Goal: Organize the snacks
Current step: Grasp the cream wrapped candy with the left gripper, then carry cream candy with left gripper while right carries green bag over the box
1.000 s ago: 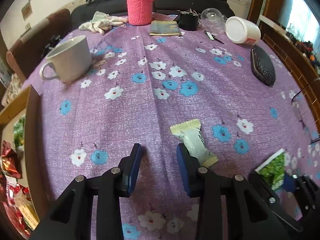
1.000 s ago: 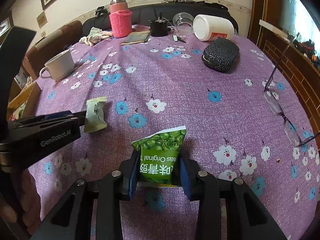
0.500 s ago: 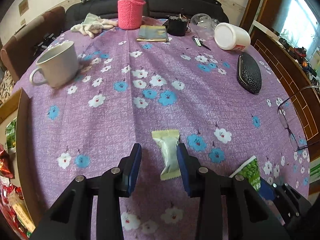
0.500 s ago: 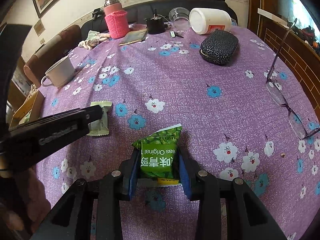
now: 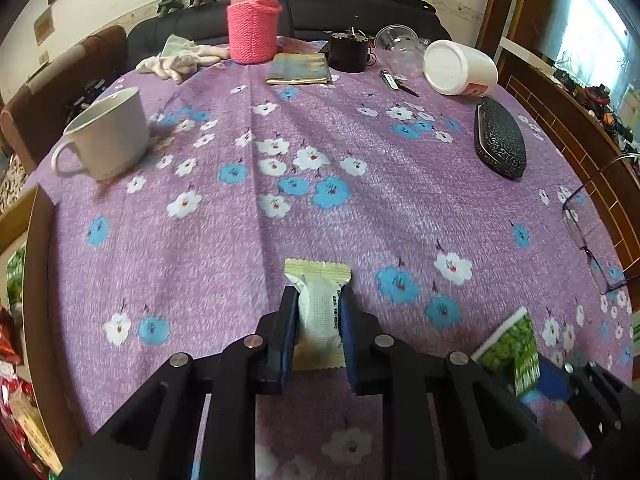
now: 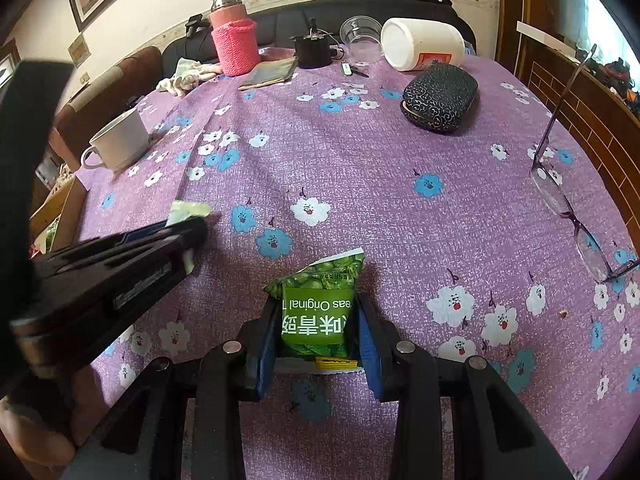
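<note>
Snacks are sitting in both your grippers over the purple cloth [image 5: 224, 240]. Your left gripper [image 5: 319, 312] has just been closing, and its blue pads are now pinching the pale wafer pack [image 5: 319, 308] by its sides, the pack's crimped far end sticking out past the fingertips. Your right gripper [image 6: 316, 320] is gripping the green pea bag [image 6: 318, 308] between its pads, just right of the wafer pack. Left of the wafer pack, a cardboard box [image 5: 38, 280] is standing at the cloth's edge with red wrappers [image 5: 10, 364] lying inside. Beyond the pack, a white mug [image 5: 108, 138] is sitting far left and a black case [image 5: 500, 144] far right. Glasses [image 6: 560, 196] are lying right of the pea bag.
</note>
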